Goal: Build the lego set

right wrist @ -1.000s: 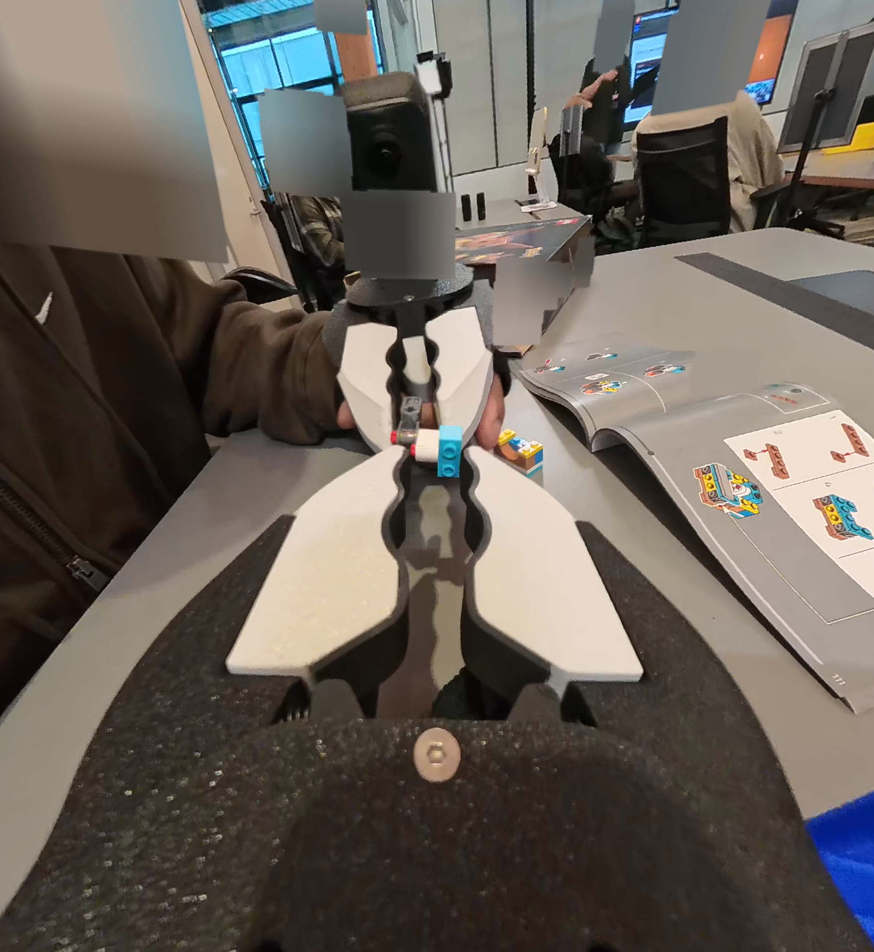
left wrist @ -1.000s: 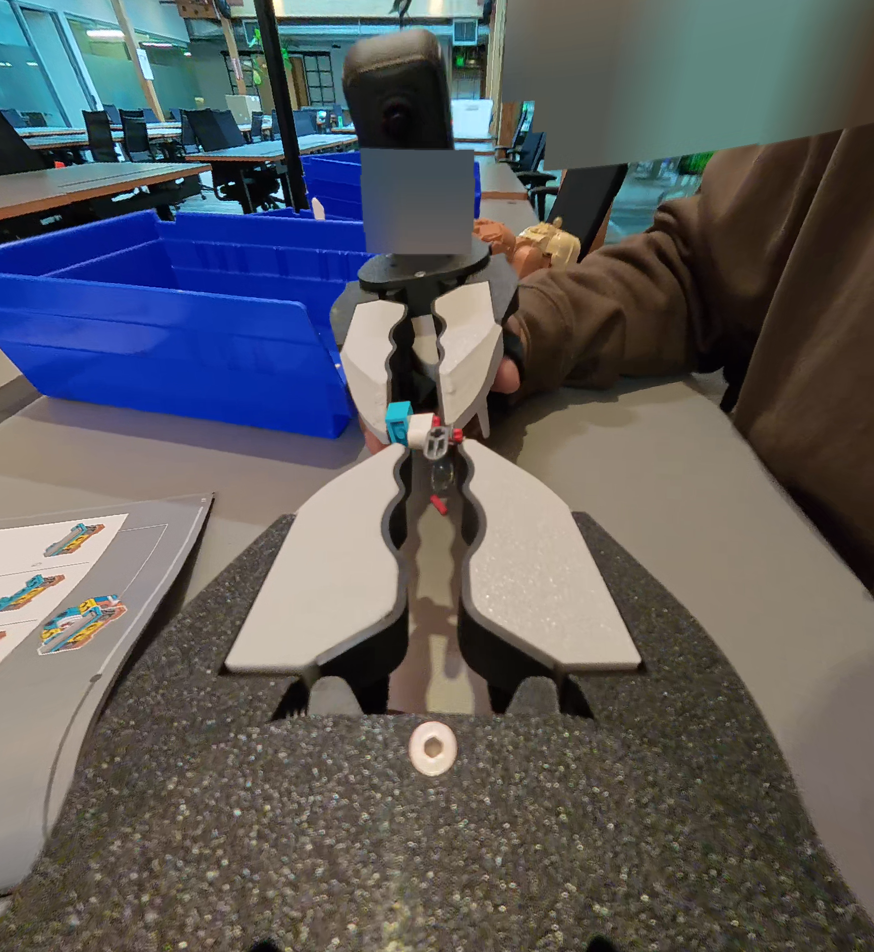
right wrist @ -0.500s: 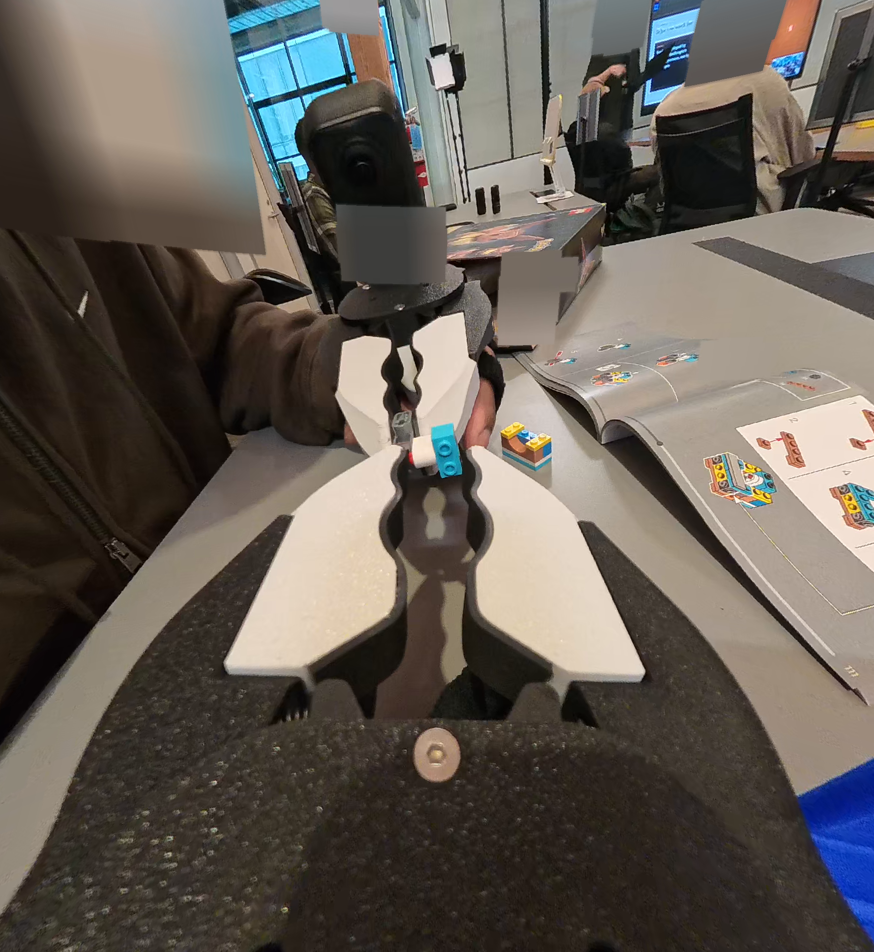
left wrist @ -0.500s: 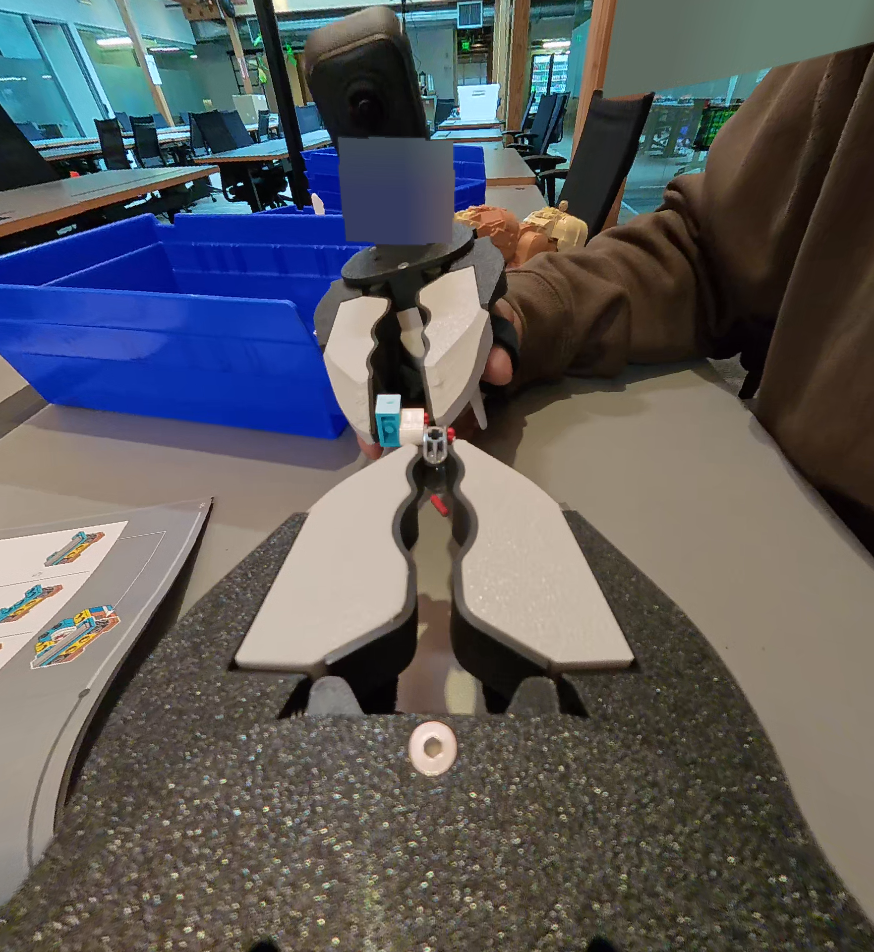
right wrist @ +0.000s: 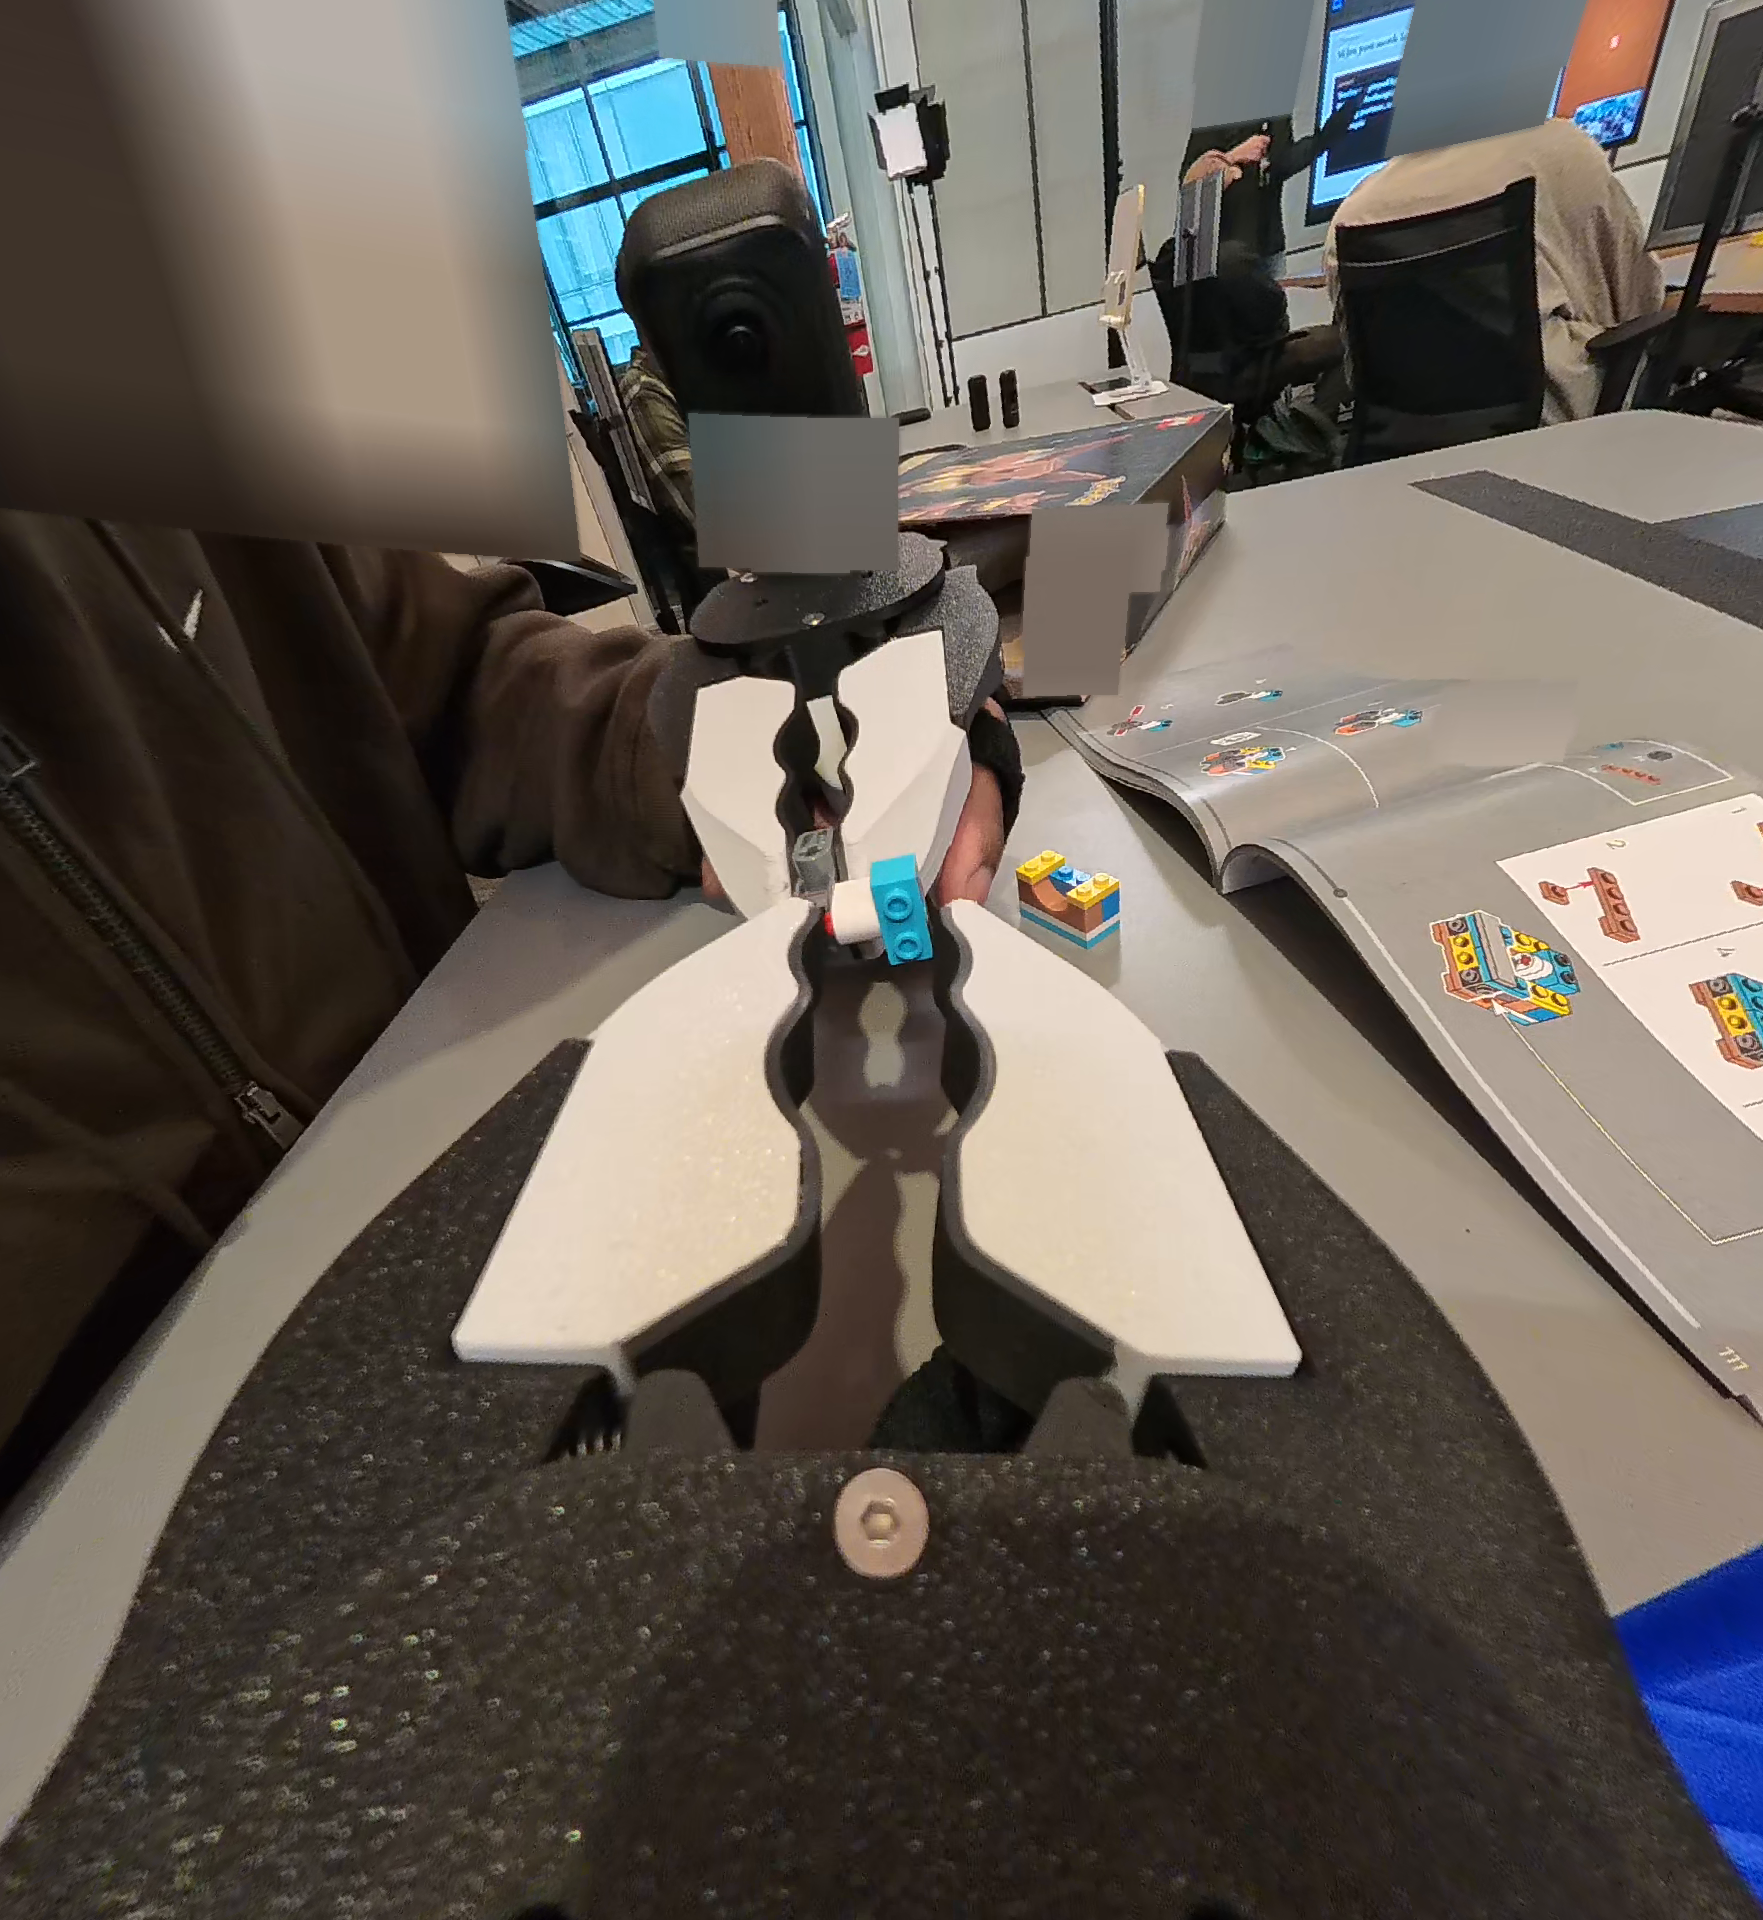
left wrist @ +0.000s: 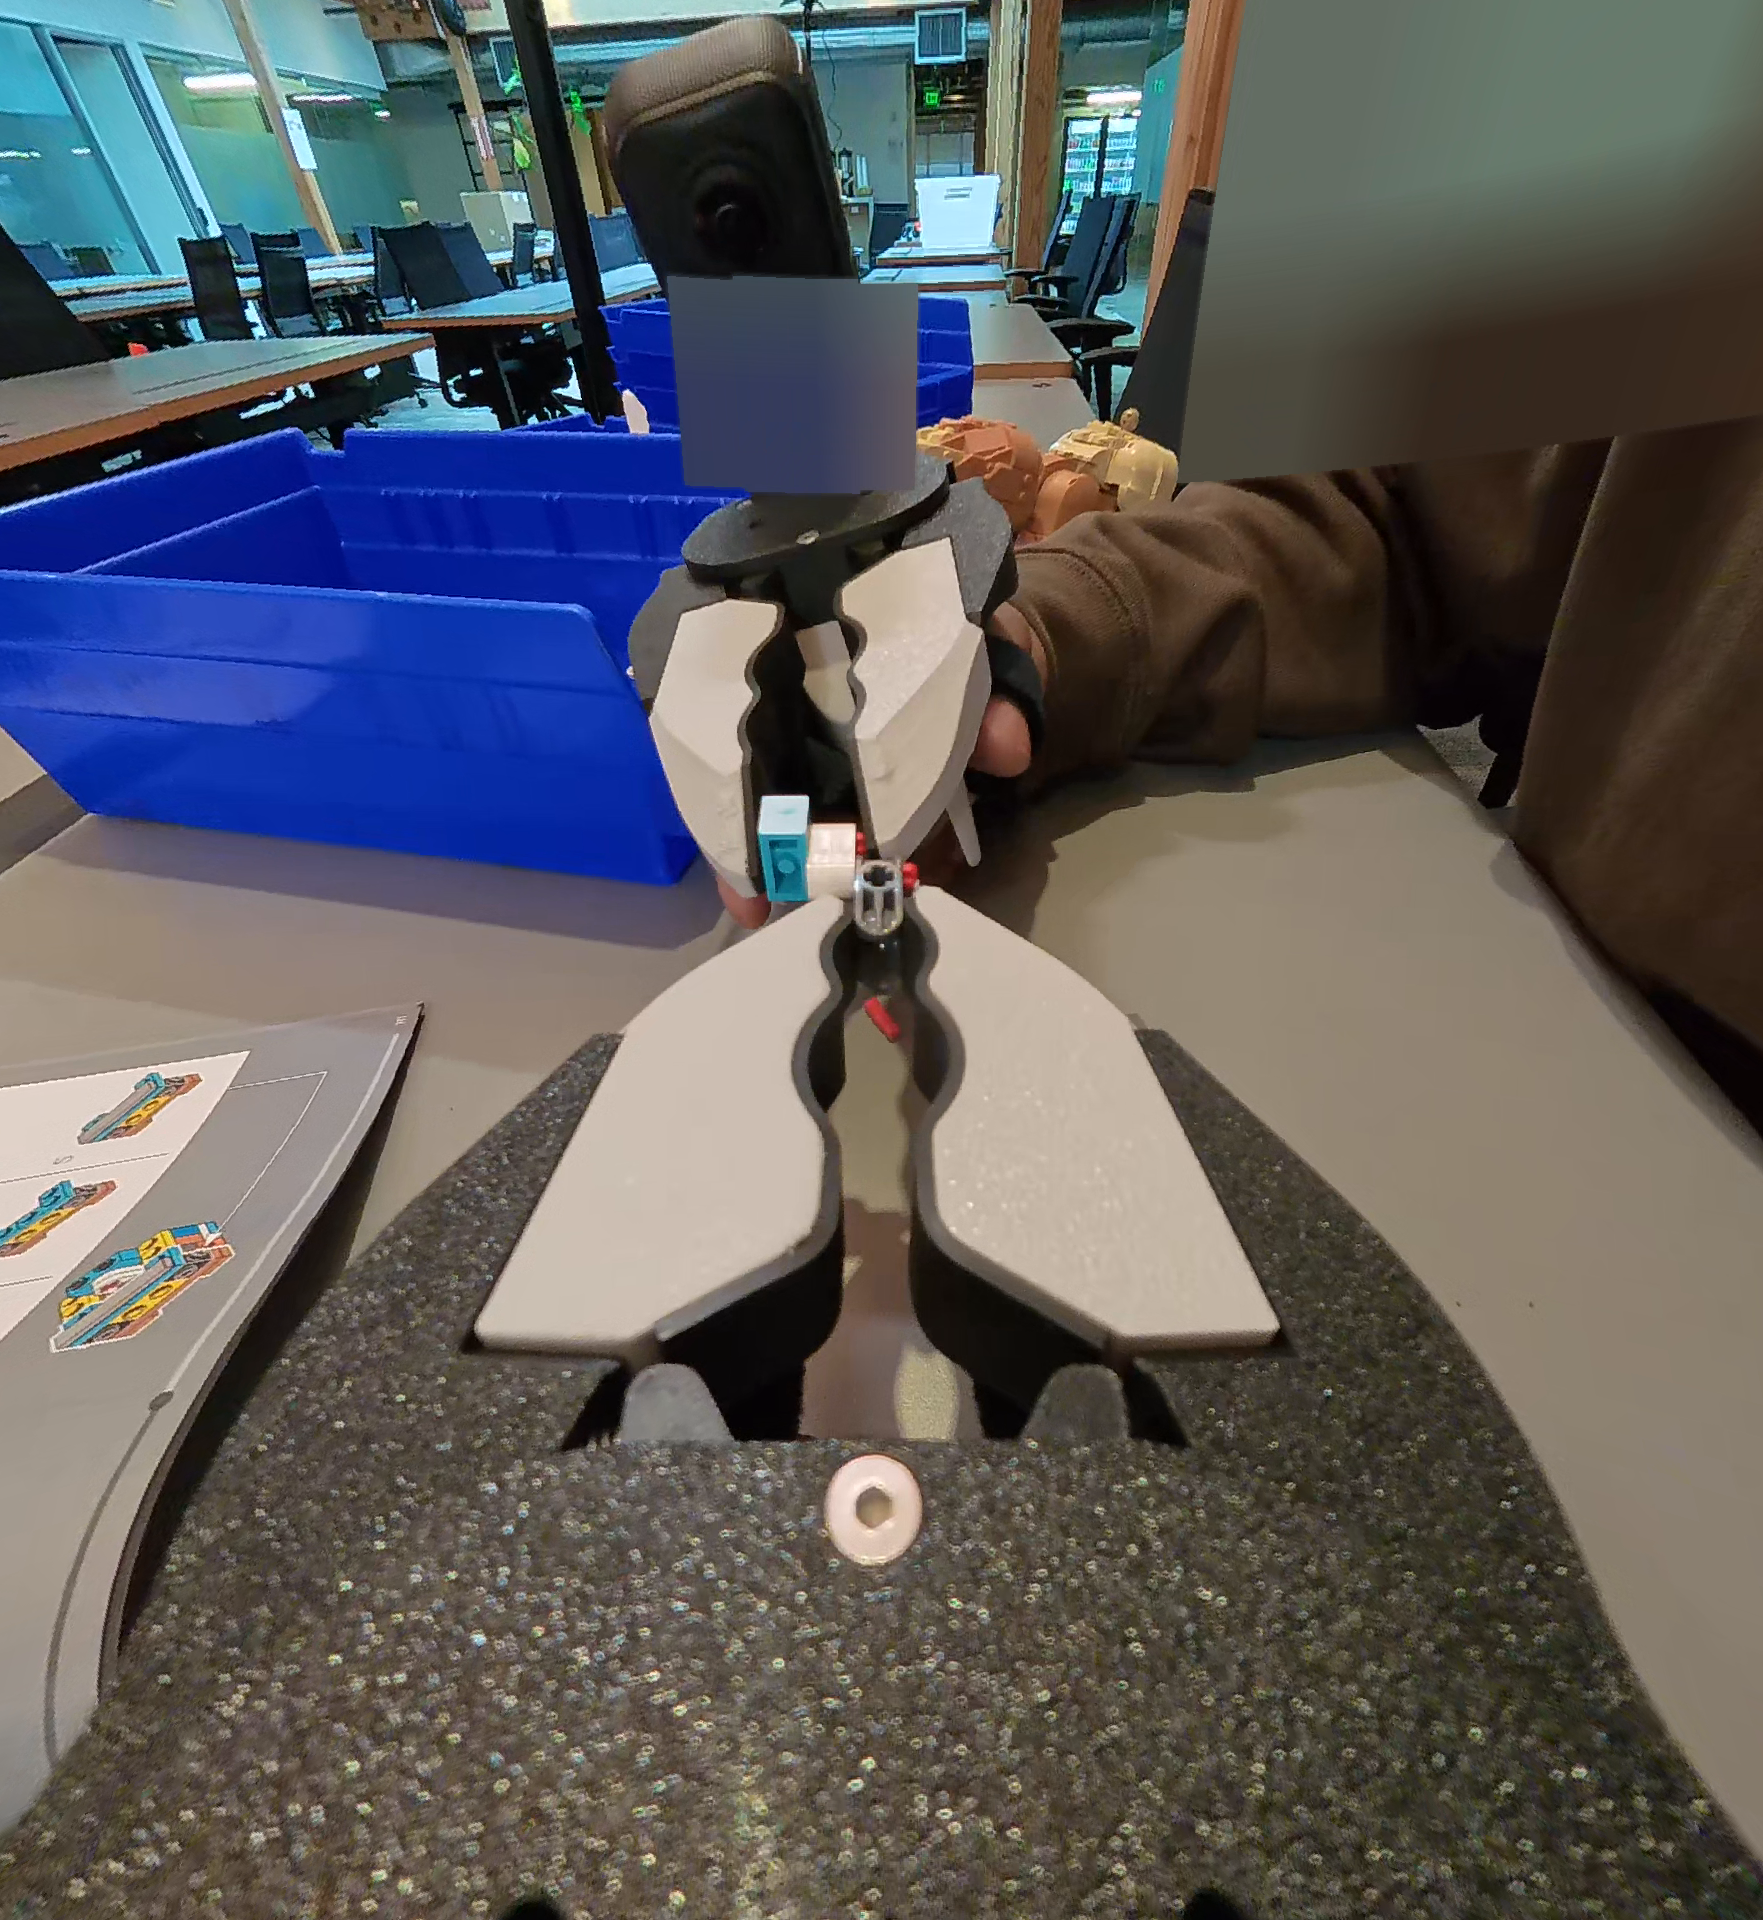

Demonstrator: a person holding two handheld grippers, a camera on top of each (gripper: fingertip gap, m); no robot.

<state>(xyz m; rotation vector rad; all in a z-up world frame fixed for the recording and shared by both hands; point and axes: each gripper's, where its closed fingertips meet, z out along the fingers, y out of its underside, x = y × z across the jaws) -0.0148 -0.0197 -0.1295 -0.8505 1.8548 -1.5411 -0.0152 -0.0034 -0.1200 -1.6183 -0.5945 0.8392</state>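
My left gripper is shut on a small grey connector with a red pin, held above the table. My right gripper is shut on a white piece joined to a teal brick. The two grippers meet tip to tip, and the grey connector touches the white piece. The right gripper faces me in the left wrist view with the teal brick. The left gripper faces me in the right wrist view. A small yellow, blue and brown build sits on the table.
An open instruction booklet lies to the right, and it also shows in the left wrist view. A blue bin stands behind. A set box and a tan and brown model sit farther back. The person's sleeves are close. The tips of both grippers are at nearly the same place.
Both grippers stay shut and tip to tip. They have shifted slightly, and the small build on the table now shows fully beside the left gripper.
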